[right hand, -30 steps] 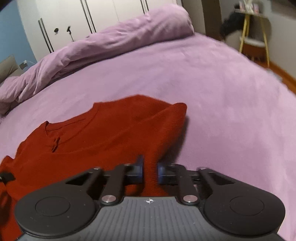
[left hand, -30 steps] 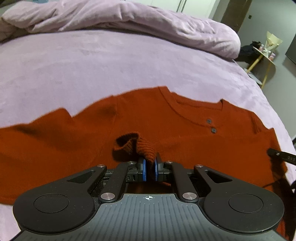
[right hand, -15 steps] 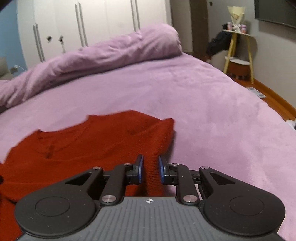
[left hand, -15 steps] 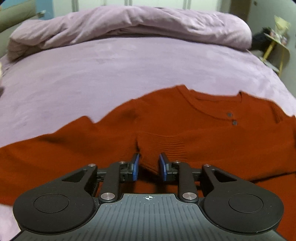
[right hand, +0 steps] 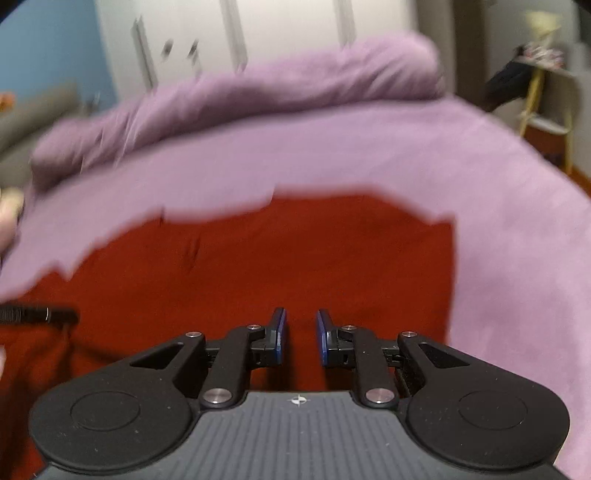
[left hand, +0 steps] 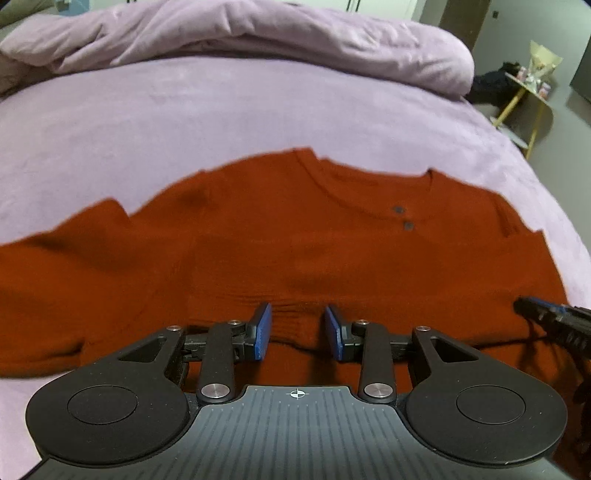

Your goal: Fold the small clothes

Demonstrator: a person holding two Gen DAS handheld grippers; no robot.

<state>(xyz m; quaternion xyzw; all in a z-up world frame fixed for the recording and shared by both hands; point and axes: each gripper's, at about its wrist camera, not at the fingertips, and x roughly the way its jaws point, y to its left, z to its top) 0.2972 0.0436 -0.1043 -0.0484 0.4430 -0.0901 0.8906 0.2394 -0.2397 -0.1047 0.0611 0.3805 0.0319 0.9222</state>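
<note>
A rust-red knit top (left hand: 295, 243) with two dark buttons at the neck lies flat on the lilac bed cover. My left gripper (left hand: 297, 328) is open and empty, just above the top's folded cuff. My right gripper (right hand: 299, 334) is open and empty over the top's right side (right hand: 295, 258); this view is blurred by motion. The tip of the right gripper shows at the right edge of the left wrist view (left hand: 546, 314), and the left gripper's tip shows at the left edge of the right wrist view (right hand: 37, 315).
A rumpled lilac duvet (left hand: 258, 33) lies along the far side of the bed (left hand: 258, 122). A yellow-legged side table (left hand: 528, 92) stands beyond the bed's right edge. White wardrobe doors (right hand: 240, 40) are behind the bed.
Both grippers have opened and let go of the top's fabric. The lifted sleeve parts now lie flat on the top. The right gripper has swung left over the top.
</note>
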